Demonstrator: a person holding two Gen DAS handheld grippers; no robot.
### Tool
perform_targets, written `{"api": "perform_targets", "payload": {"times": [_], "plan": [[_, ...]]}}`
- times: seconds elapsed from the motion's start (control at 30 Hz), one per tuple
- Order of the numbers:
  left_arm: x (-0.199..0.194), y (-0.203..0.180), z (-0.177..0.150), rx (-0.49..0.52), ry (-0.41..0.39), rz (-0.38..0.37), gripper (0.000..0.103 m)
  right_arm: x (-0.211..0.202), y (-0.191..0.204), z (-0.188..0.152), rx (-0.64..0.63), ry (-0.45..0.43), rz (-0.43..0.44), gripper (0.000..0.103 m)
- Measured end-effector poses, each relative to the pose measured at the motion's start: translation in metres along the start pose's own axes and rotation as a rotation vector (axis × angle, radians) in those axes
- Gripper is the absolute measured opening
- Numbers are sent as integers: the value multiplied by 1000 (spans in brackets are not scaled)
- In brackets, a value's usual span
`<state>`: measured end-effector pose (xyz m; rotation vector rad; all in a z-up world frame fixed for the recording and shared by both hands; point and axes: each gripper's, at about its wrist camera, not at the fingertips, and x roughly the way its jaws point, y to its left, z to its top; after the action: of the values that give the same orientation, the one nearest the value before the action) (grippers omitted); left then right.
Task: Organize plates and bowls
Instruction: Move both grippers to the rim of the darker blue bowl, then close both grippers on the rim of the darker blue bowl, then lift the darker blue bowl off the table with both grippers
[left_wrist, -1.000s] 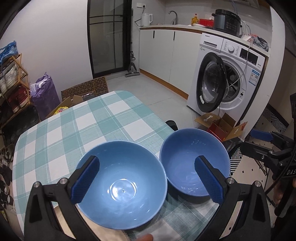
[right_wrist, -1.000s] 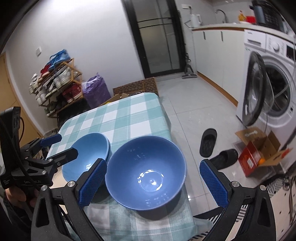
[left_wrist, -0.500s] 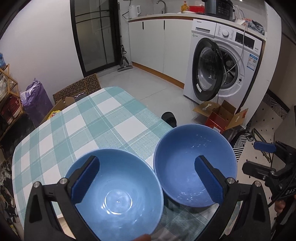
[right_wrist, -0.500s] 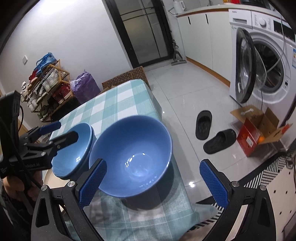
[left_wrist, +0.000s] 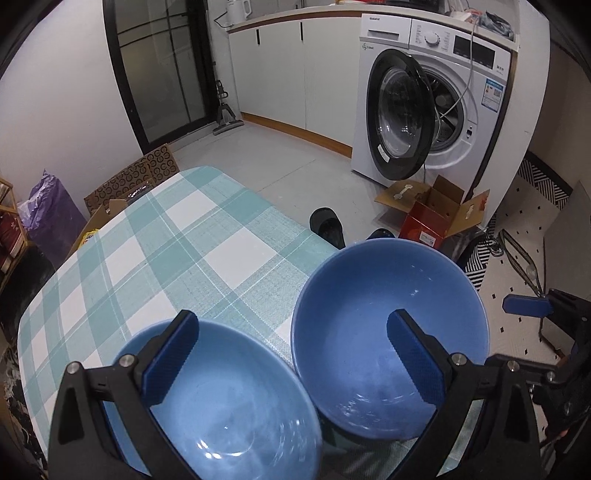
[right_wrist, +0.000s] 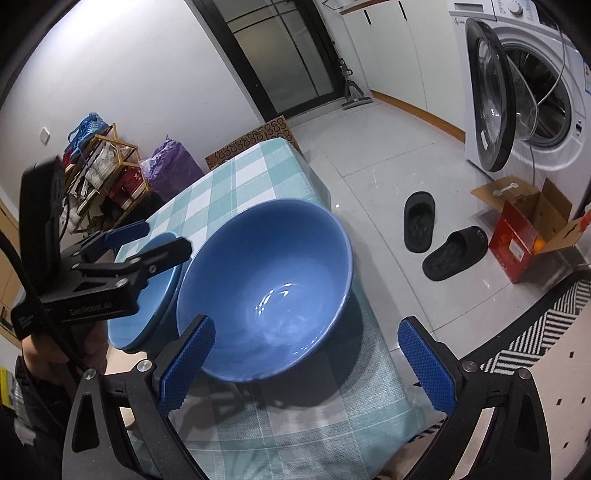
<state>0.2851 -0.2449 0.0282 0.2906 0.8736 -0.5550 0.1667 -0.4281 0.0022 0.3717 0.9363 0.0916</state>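
White walls, pale tiled floor (left_wrist: 295, 162). Black-framed glass door (left_wrist: 162, 66) at the back, vacuum (left_wrist: 225, 110) leaning beside it. White cabinets (left_wrist: 288, 62) along the right, then a washer (left_wrist: 436, 99) with its door open. On the floor: open cardboard box (left_wrist: 432, 214), two black slippers (right_wrist: 439, 236), striped rug (right_wrist: 535, 332). Left side: shoe rack (right_wrist: 103, 166), purple bag (right_wrist: 170, 162). Worktop covered with a teal checked cloth (left_wrist: 166, 251).

Two glossy blue bowls, both upright and empty, side by side at the near edge of the checked surface (left_wrist: 177, 251). Left bowl (left_wrist: 236, 406) and right bowl (left_wrist: 388, 332) rim to rim, apparently touching; right bowl (right_wrist: 273, 280) at the corner.
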Motion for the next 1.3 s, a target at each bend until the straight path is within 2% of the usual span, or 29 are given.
{"api": "perform_targets", "payload": {"times": [0.1,0.23,0.4,0.5,0.6,0.7,0.77,0.87,1.2,1.3], "plan": [[7,-1,3,5,13,-11,101,4,0,-1,2,5,1,99],[14,-4,6,26,31,-23,93,9,5,-4,-7,25,4,90],[22,-10,8,54,49,-30,91,16,9,-7,-24,44,28,82],[28,-11,7,64,74,-35,80,18,11,-8,-28,45,35,79],[33,-13,6,66,90,-34,79,20,11,-9,-27,48,39,76],[37,-15,5,73,108,-46,62,22,12,-11,-31,58,49,72],[40,-17,5,78,119,-46,61,24,12,-12,-31,66,55,72],[43,-18,4,82,137,-41,50,27,12,-14,-31,75,59,72],[46,-26,3,117,148,-35,32,27,10,-13,-35,72,48,61],[46,-28,3,128,151,-29,32,25,9,-12,-31,68,39,58]]}}
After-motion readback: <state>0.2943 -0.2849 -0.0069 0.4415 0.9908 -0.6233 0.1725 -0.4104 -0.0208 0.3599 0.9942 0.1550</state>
